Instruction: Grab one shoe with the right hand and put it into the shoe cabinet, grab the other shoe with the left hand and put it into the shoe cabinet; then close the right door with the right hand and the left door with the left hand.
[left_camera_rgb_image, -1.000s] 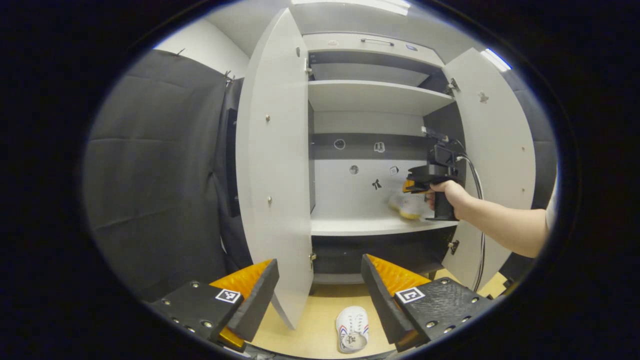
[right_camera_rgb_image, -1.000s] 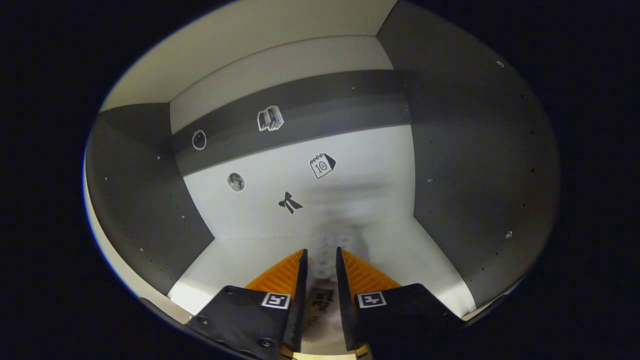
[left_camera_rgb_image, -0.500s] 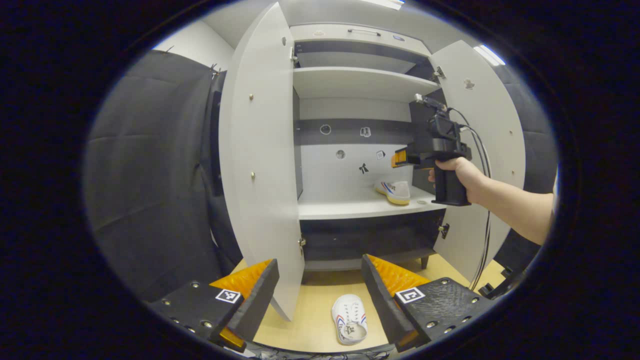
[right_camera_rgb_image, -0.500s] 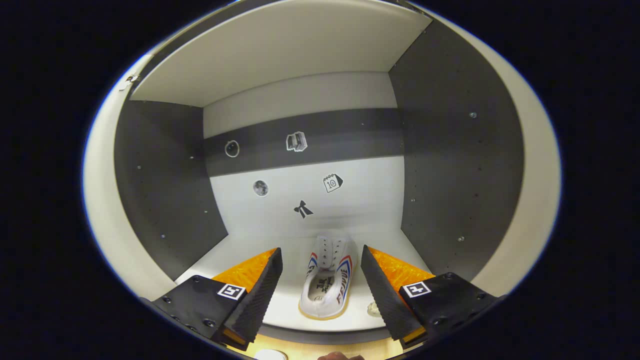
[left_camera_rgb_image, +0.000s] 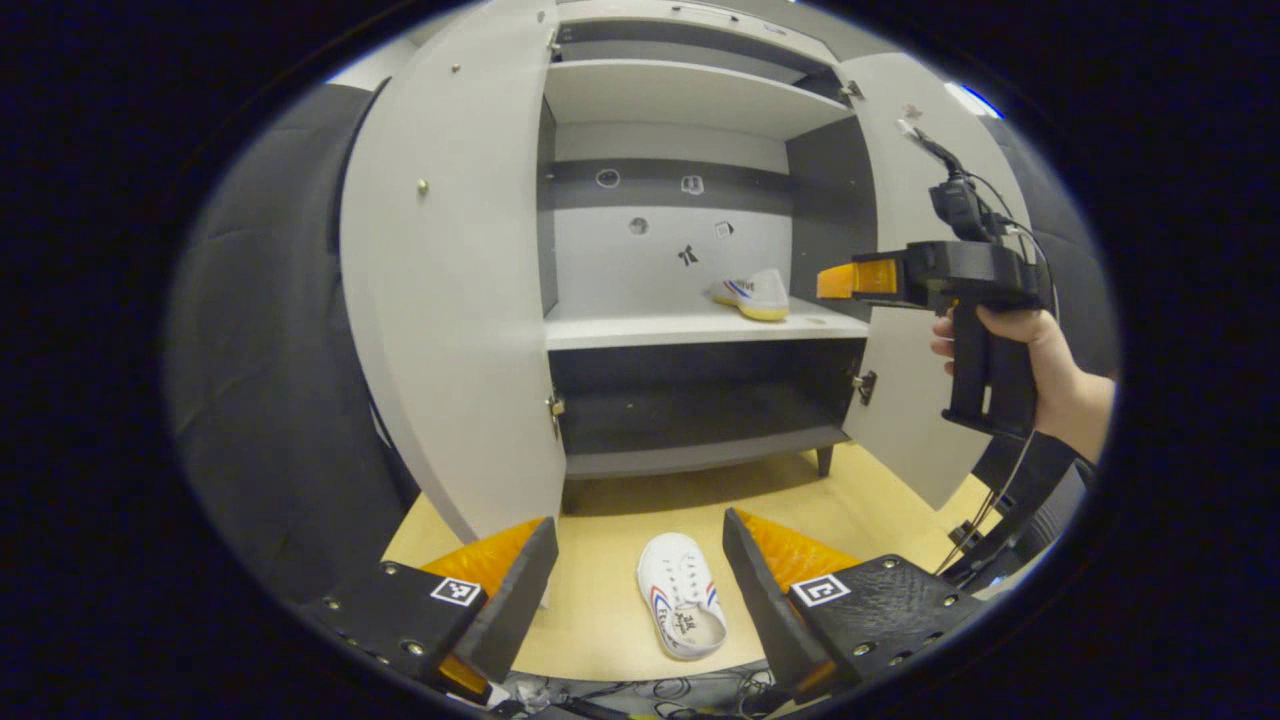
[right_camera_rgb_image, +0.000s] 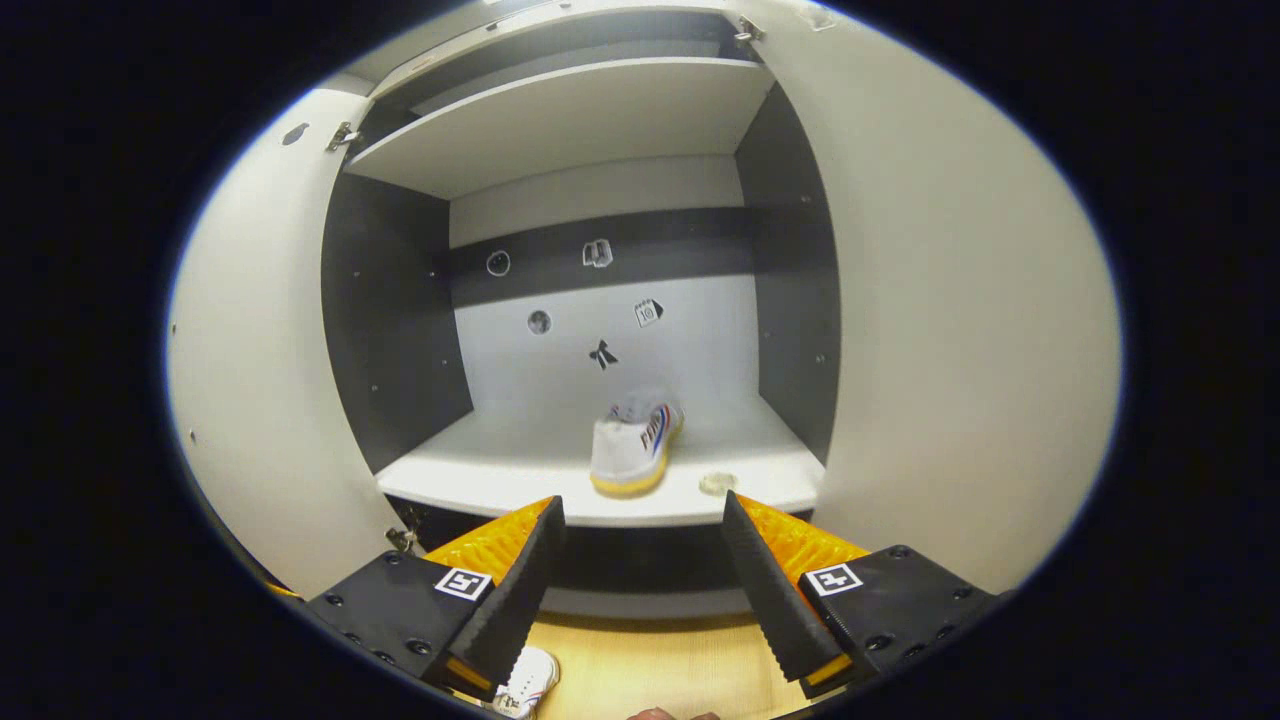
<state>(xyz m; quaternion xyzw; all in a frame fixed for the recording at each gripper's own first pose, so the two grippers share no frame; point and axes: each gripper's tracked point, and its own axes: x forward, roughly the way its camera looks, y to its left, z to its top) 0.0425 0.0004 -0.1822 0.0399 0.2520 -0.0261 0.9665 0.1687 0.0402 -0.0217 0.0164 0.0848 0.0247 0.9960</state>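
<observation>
One white shoe (left_camera_rgb_image: 752, 294) (right_camera_rgb_image: 628, 450) with red and blue stripes rests on the middle shelf (left_camera_rgb_image: 640, 328) of the shoe cabinet, toward its right side. The other white shoe (left_camera_rgb_image: 682, 608) (right_camera_rgb_image: 528, 680) lies on the wooden floor in front of the cabinet. My left gripper (left_camera_rgb_image: 640, 585) hangs open just above the floor shoe, which shows between its fingers. My right gripper (right_camera_rgb_image: 640, 560) is open and empty, drawn back outside the shelf; in the left gripper view it (left_camera_rgb_image: 850, 280) is held by a hand in front of the right door. Both doors (left_camera_rgb_image: 450, 300) (left_camera_rgb_image: 925, 330) stand open.
A lower dark compartment (left_camera_rgb_image: 700, 415) sits beneath the middle shelf, and an upper shelf (left_camera_rgb_image: 680, 95) above. Black cloth (left_camera_rgb_image: 260, 380) hangs left of the cabinet. Cables (left_camera_rgb_image: 640, 692) lie on the floor near the bottom edge. A small round mark (right_camera_rgb_image: 716, 483) is on the shelf beside the shoe.
My right gripper opened, let go of the shoe on the middle shelf and pulled back out of the cabinet. My left gripper dropped toward the shoe on the floor.
</observation>
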